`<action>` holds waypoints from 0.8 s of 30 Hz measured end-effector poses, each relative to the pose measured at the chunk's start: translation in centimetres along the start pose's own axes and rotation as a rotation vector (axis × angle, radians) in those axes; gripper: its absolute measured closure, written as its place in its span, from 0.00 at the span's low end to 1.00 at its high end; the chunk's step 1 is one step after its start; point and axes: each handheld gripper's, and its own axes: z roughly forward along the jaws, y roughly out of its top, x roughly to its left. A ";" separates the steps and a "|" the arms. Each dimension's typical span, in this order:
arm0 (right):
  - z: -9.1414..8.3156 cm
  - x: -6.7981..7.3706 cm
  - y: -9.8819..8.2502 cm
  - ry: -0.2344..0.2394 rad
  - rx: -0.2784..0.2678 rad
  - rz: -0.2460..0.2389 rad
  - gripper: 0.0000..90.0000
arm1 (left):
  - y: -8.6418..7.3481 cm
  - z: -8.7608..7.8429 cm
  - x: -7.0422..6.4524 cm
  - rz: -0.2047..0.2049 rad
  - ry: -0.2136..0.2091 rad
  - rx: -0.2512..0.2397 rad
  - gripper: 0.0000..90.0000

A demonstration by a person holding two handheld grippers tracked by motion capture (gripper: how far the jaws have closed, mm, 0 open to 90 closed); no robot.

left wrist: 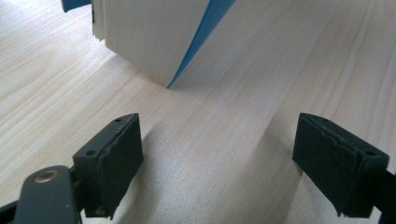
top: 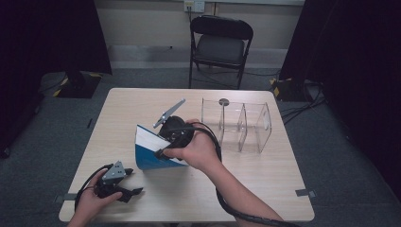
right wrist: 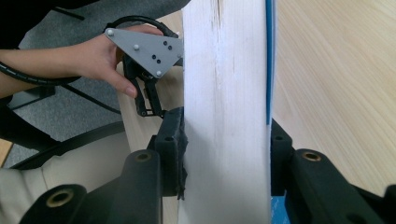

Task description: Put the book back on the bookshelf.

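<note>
**Op A:** Right gripper (right wrist: pixel 224 154) has its jaws clamped across the page block of the blue-covered book (top: pixel 153 150). In the right gripper view one pad sits on the white page edges, the other on the blue cover. The book is tipped up on a corner, on the counter (top: pixel 265 184), on the near side of the clear acrylic organizer (top: pixel 236 124).

**Op B:** And the left?

**Op A:** Left gripper (left wrist: pixel 219 158) is low over the counter, short of the book, jaws apart with nothing between them. In the left gripper view the book's lower corner (left wrist: pixel 169 85) touches the wood just ahead of the pads.

**Op B:** Risks as you read them?

**Op A:** First, slip. I'm pinching loose pages, not the spine; if the grip is soft the block could fan or slide out and the book drop flat. Second, pivot. It rests on one corner, so any twist of my right wrist could swing it. Third, the organizer. It is light and open at the top, near the book; a book carried in tilted could catch a divider and shove or tip it.

**Op B:** Left hand's part?

**Op A:** Close enough to steady the lower corner, but a careless reach would knock it.
</note>
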 end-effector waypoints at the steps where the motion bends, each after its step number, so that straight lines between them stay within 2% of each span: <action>1: 0.0 0.0 0.1 -0.004 -0.001 -0.003 0.67 | 0.0 0.0 0.0 0.000 -0.001 -0.001 0.17; 12: 0.4 -1.2 1.0 -0.014 -0.038 -0.023 0.66 | 0.0 0.0 0.0 -0.002 -0.003 -0.004 0.17; 24: 0.8 -2.1 1.8 -0.009 -0.040 -0.040 0.65 | 0.0 0.0 0.1 0.001 -0.005 0.000 0.17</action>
